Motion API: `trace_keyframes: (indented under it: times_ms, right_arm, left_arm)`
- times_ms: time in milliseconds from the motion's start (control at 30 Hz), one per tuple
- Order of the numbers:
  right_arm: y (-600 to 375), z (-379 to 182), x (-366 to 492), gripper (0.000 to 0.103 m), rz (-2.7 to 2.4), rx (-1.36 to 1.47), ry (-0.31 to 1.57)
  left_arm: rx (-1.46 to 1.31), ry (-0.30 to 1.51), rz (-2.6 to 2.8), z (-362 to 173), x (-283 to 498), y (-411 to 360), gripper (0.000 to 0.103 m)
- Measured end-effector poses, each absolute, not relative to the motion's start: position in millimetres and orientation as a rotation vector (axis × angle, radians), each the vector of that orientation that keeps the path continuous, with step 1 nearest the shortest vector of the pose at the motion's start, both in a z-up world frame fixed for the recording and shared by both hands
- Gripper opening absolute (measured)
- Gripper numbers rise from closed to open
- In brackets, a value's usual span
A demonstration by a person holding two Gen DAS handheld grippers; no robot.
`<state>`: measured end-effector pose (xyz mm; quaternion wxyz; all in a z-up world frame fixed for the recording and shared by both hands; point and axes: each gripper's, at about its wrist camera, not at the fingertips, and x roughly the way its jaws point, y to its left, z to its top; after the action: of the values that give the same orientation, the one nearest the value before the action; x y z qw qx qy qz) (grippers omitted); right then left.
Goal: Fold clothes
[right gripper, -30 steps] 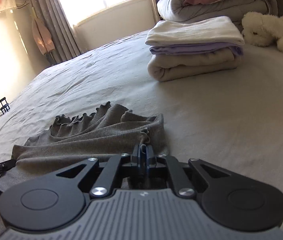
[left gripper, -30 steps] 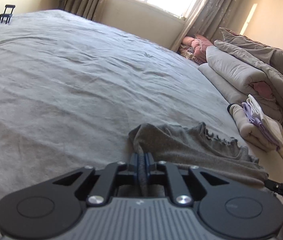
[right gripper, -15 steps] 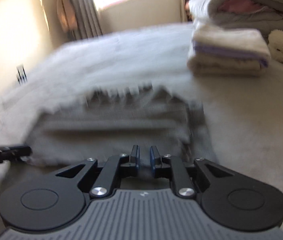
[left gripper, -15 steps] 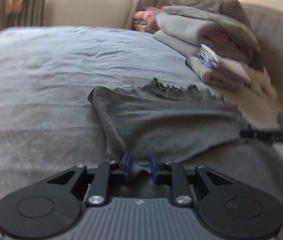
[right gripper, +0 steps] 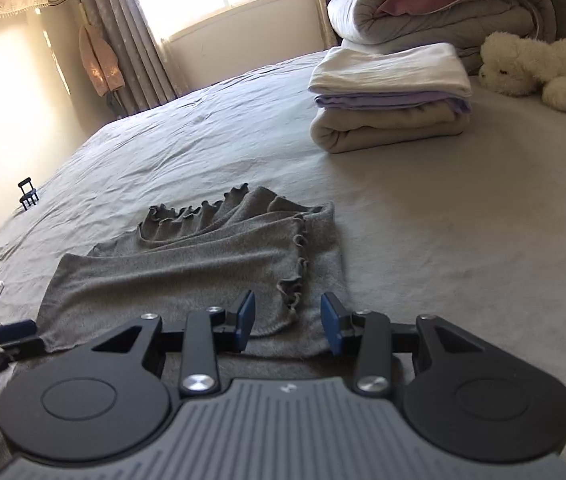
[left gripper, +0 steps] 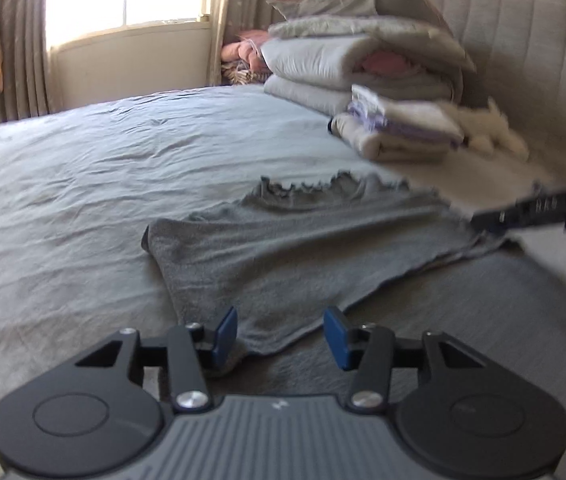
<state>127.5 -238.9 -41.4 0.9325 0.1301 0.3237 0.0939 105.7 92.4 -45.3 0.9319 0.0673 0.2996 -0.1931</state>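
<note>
**Both grippers letting go of the grey top**

We see the grey top [right gripper: 203,264] lying folded and flat on the bed [right gripper: 443,220], ruffled edge toward the window. Our left gripper [left gripper: 281,336] sits at one near corner, jaws opening, pads clear of the cloth. Our right gripper [right gripper: 287,322] sits at the other near corner, jaws also opening, hem lying between the pads, unpinched. A folded stack [right gripper: 391,96] rests well apart, a plush toy [right gripper: 539,68] beside it.
</note>
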Motion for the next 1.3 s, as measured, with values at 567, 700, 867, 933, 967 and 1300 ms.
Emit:
trace_keyframes:
  times_ms: [567,700,867,933,967,1300]
  right_arm:
    - [-235.1,-46.6,134.0,0.005,0.176,0.203,0.725]
    - [-236.6,-44.2,133.9,0.009,0.178,0.231,0.721]
    - [-236.0,-45.8,134.1,0.011,0.186,0.242,0.730]
    - [-235.0,-46.5,134.3,0.013,0.191,0.241,0.727]
    - [-234.7,-46.8,134.4,0.014,0.196,0.241,0.725]
    - [-236.9,-51.5,140.4,0.005,0.197,0.211,0.767]
  left_arm:
    - [0.269,0.532,-0.380,-41.5,92.1,102.2,0.020]
    - [0.300,0.515,-0.446,-43.1,87.3,96.6,0.045]
    - [0.429,0.531,-0.402,-53.1,87.7,85.4,0.037]
    - [0.459,0.525,-0.380,-56.3,88.0,84.3,0.019]
    - [0.473,0.520,-0.368,-57.3,87.5,84.0,0.011]
    - [0.503,0.570,-0.405,-52.8,89.2,94.3,0.004]
